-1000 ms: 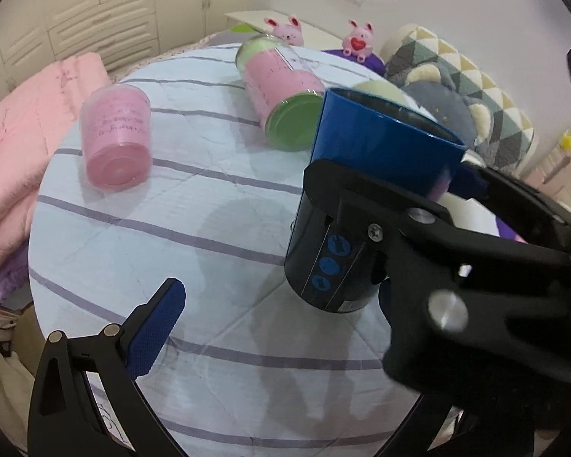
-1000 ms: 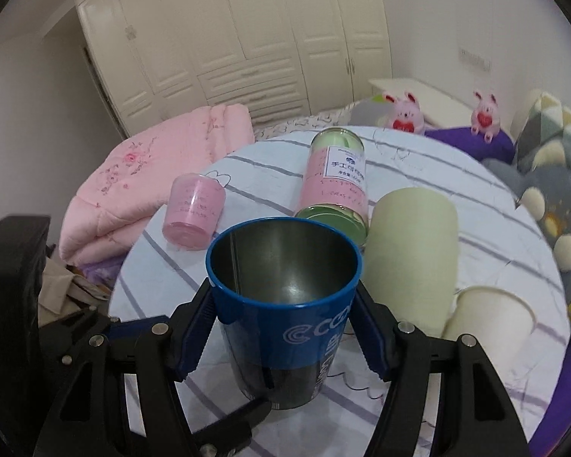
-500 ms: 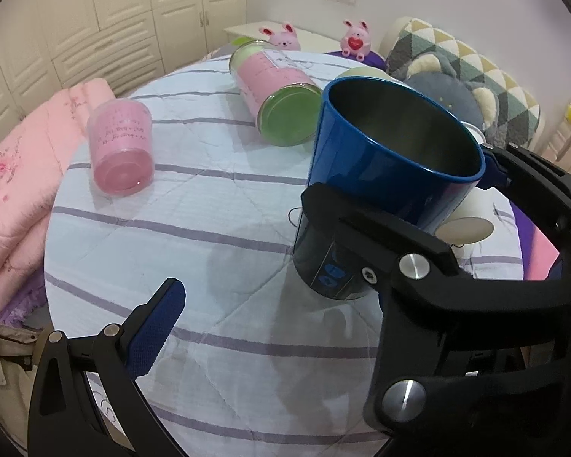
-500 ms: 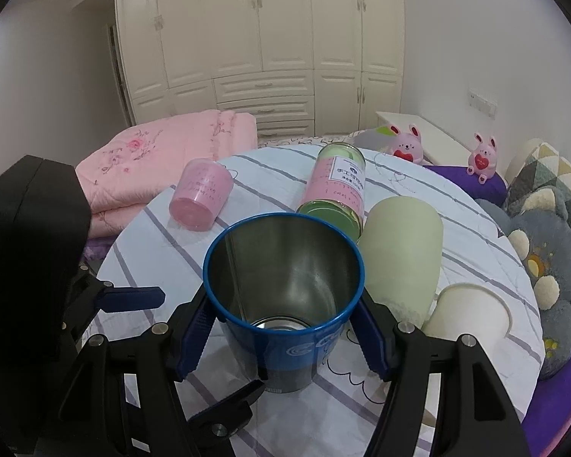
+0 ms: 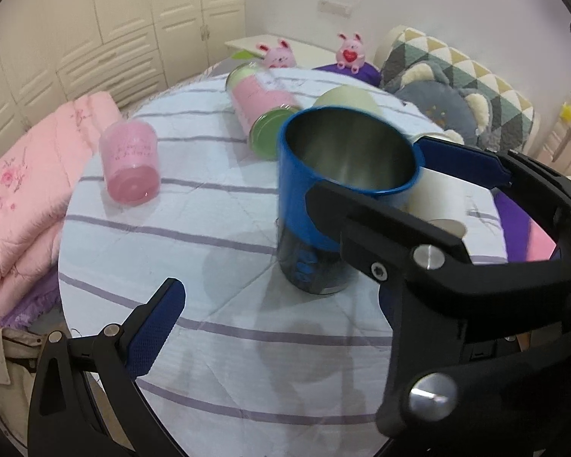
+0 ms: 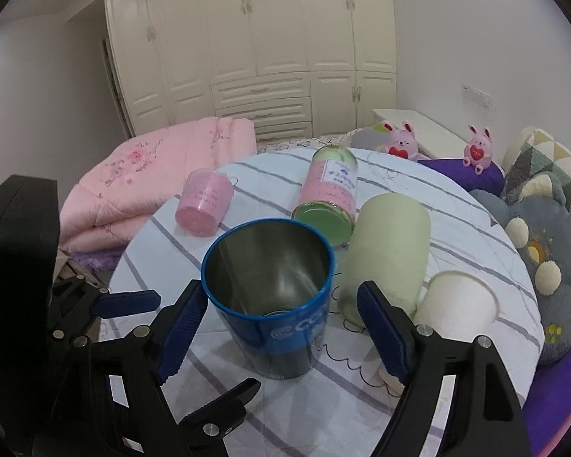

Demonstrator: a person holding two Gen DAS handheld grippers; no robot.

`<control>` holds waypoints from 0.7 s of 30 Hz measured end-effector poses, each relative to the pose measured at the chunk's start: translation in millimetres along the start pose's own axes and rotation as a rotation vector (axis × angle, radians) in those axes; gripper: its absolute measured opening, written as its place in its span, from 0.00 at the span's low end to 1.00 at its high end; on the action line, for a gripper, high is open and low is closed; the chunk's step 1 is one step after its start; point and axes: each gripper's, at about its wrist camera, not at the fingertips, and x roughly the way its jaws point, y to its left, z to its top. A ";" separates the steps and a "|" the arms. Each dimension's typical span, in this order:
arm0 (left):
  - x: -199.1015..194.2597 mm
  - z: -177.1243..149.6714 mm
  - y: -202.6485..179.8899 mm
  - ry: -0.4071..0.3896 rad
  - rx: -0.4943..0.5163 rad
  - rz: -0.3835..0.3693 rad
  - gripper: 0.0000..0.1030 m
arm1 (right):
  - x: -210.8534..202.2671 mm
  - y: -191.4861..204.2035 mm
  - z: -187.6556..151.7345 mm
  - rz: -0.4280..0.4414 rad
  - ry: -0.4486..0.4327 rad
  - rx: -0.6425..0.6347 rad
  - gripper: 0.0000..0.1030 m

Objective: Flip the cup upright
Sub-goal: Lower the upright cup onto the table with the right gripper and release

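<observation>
Near the table's [image 6: 476,228] front edge, my blue steel cup [image 6: 272,297] stands upright — right gripper [image 6: 281,333] jaws apart around it, left gripper [image 6: 122,302] jaws spread wide too.

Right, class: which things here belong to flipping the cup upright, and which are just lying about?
Job: blue metal cup, standing upright; right gripper, open around it.
Lying about: pink plastic cup; pink-labelled glass jar with green lid; pale green tumbler; white paper cup.
</observation>
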 end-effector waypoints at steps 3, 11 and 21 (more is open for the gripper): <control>-8.9 1.7 -8.4 -0.022 0.020 0.006 1.00 | -12.0 -3.0 0.2 -0.007 -0.017 0.006 0.80; -37.4 4.8 -31.9 -0.099 0.059 0.010 1.00 | -50.5 -14.4 -2.4 -0.035 -0.060 0.030 0.80; -77.2 -2.4 -49.7 -0.200 0.075 0.029 1.00 | -104.7 -27.3 -10.6 -0.070 -0.119 0.054 0.80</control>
